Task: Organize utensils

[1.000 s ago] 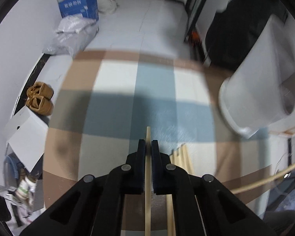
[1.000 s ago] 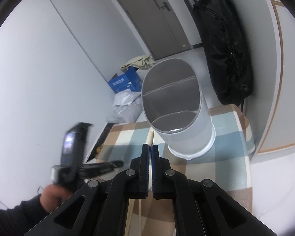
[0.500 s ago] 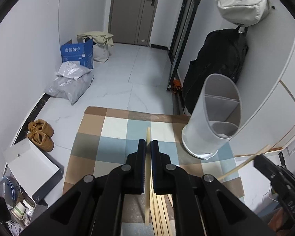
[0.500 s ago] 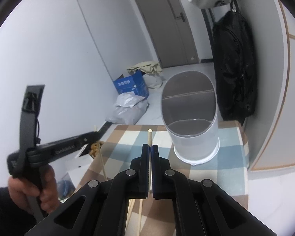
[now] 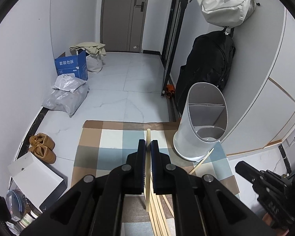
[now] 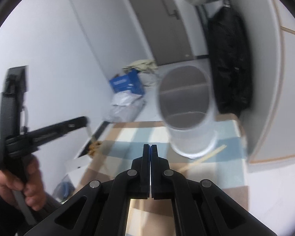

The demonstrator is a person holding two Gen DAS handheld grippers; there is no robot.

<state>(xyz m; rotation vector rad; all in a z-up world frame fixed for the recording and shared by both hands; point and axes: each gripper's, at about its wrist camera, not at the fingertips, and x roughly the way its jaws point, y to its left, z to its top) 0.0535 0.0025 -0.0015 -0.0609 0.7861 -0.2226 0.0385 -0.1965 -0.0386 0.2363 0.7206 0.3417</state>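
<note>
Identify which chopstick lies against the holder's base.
The lone chopstick slanting against the white holder, apart from the bundle and the one clamped in the left gripper.

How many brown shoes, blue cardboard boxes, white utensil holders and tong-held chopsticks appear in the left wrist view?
brown shoes: 2
blue cardboard box: 1
white utensil holder: 1
chopstick held in left tongs: 1
Total: 5

Light: even, soft indoor, no glare, faint shadows | Left wrist view: sharp, fisheye bends walls, black corners | Right wrist view: motion blur smears white oval plastic utensil holder (image 6: 186, 114) and black left gripper (image 6: 84, 121)
</note>
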